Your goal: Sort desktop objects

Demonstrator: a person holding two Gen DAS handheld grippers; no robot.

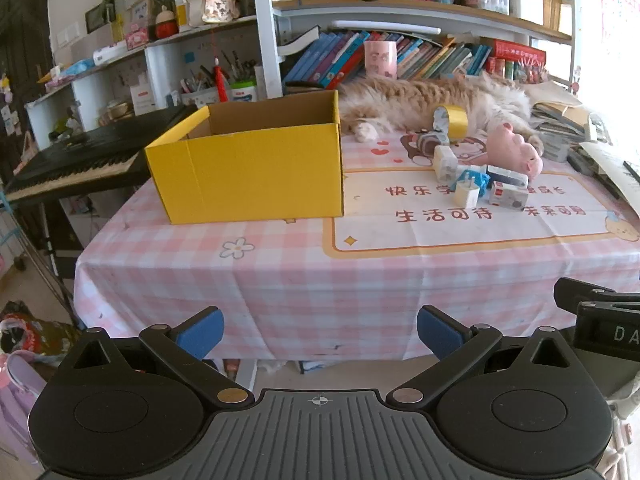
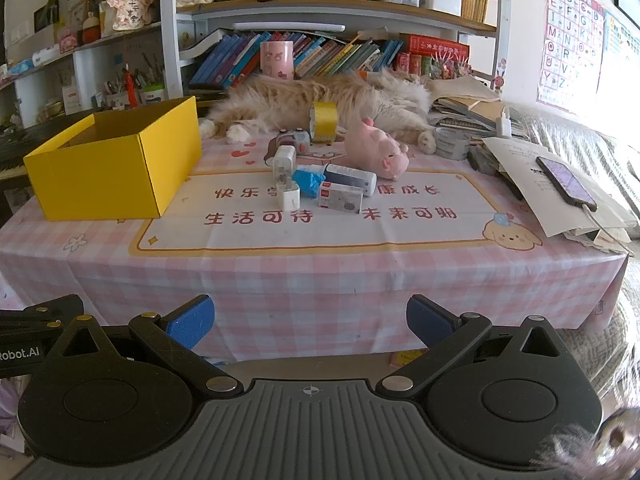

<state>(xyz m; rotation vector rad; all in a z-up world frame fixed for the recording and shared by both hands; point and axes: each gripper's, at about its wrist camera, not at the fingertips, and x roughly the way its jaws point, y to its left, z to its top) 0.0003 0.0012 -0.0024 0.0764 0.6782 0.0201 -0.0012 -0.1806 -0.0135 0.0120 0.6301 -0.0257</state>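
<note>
two grippers hang short of the table's near edge, the left gripper point(image 1: 319, 334) and the right gripper point(image 2: 310, 322) both spread as wide as they go with nothing between the blue pads. our clutter sits in one heap on the pink checked tablecloth point(image 2: 304, 280), right of the yellow cardboard box point(image 2: 116, 168), which stands open on top and looks empty as far as we can see in. nearest us a white plug adapter point(image 2: 289, 197) stands upright; we judge it light, hard and a bit slick, best pinched across its flat sides. just beside it lies a small printed carton point(image 2: 341, 198), light and crushable, so a gentle squeeze across its short width. the crumpled blue piece point(image 2: 307, 179) is soft and will give. the pink plush toy point(image 2: 376, 151) is squashy, and we'd take it at the body. the roll of gold tape point(image 2: 324, 118) is stiff, but it rests right against the sleeping cat point(image 2: 320, 96), which we count as the main obstacle behind the heap. a phone point(image 2: 566, 182) on loose papers lies well off to the right.
</note>
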